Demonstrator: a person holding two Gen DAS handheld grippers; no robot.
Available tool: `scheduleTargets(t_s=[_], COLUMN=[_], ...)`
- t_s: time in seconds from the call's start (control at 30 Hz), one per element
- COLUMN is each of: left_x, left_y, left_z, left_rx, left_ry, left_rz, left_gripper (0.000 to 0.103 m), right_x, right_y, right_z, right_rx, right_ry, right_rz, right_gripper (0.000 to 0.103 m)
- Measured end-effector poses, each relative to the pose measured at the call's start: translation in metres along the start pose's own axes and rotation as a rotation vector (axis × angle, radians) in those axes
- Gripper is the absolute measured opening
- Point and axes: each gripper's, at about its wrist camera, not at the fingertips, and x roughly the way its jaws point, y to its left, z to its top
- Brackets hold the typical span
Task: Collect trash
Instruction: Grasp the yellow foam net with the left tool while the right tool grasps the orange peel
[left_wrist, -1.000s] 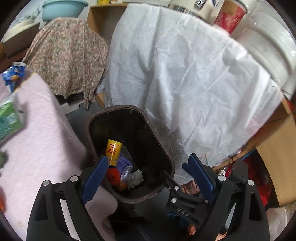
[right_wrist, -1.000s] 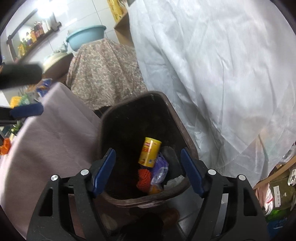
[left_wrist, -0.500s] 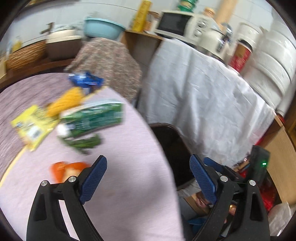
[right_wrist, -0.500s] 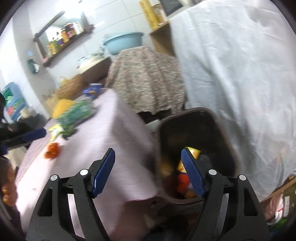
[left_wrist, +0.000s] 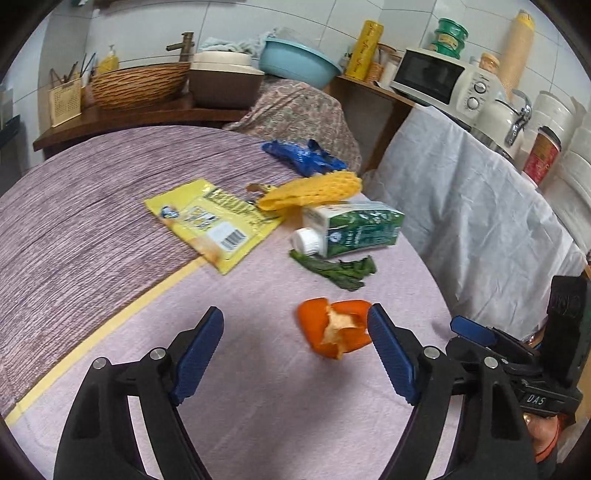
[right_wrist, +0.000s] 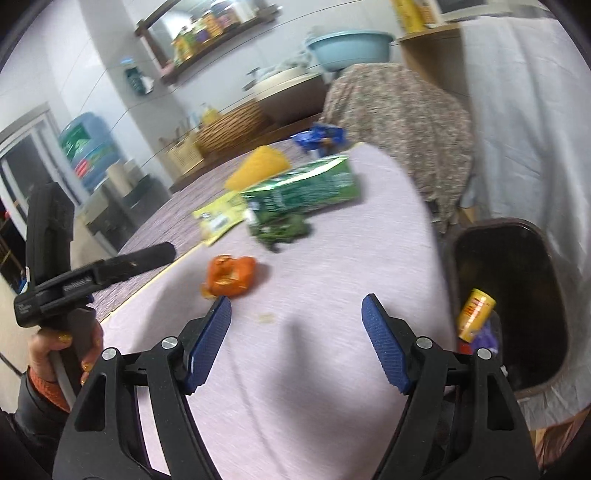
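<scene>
Trash lies on a pink-clothed table (left_wrist: 258, 387): an orange peel (left_wrist: 334, 328), a green leaf scrap (left_wrist: 338, 269), a green milk carton (left_wrist: 351, 229), a yellow wrapper (left_wrist: 212, 221), a yellow foam net (left_wrist: 314, 190) and a blue wrapper (left_wrist: 303, 157). My left gripper (left_wrist: 295, 350) is open and empty, just before the peel. My right gripper (right_wrist: 297, 343) is open and empty above the table's edge; the peel (right_wrist: 231, 275) and carton (right_wrist: 303, 190) lie beyond it. The brown bin (right_wrist: 513, 295) stands at right, holding a yellow can (right_wrist: 474, 314).
A floral-covered object (left_wrist: 299, 110) and a white-draped counter (left_wrist: 480, 206) stand behind the table. A microwave (left_wrist: 436, 79), teal basin (left_wrist: 295, 64) and woven basket (left_wrist: 136, 85) sit at the back. The left gripper's body (right_wrist: 74, 277) shows at the right wrist view's left.
Both grippers have swung left, away from above the bin and over the table. The table trash has come into view; both stayed open and empty.
</scene>
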Motion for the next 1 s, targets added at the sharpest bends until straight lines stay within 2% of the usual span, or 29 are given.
scheduleTargets(t_s=[0.3,0.5,0.53,0.63,0.83,1.0], left_x=[-0.004,0.008,0.011,0.022,0.036,0.044], left_y=[0.025,0.034,0.033,0.029,0.009,0.004], left_z=[0.005,0.018,0.021,0.028,0.029,0.040], left_rx=[0.019,0.052,0.070,0.110,0.186,0.147], left_ry=[-0.022,-0.026,-0.025,-0.023,0.010,-0.009], left_rz=[0.038,0.076,0.083,0.094,0.025,0.022], left_gripper=[0.074,0.071,0.070,0.070,0.067,0.062], right_x=[0.054,0.079,0.080,0.081,0.062,0.043], right_y=[0.029,0.033,0.034,0.030,0.029,0.020], right_z=[0.019,0.018,0.017,0.015,0.008,0.002], right_rx=[0.017,0.048,0.047,0.074,0.039,0.033], right_ry=[0.097,0.142,0.140,0.149,0.102,0.080], right_rz=[0.021,0.014,0.009,0.047,0.039,0.030], right_gripper=[0.061,0.043,0.039,0.017,0.013,0.013])
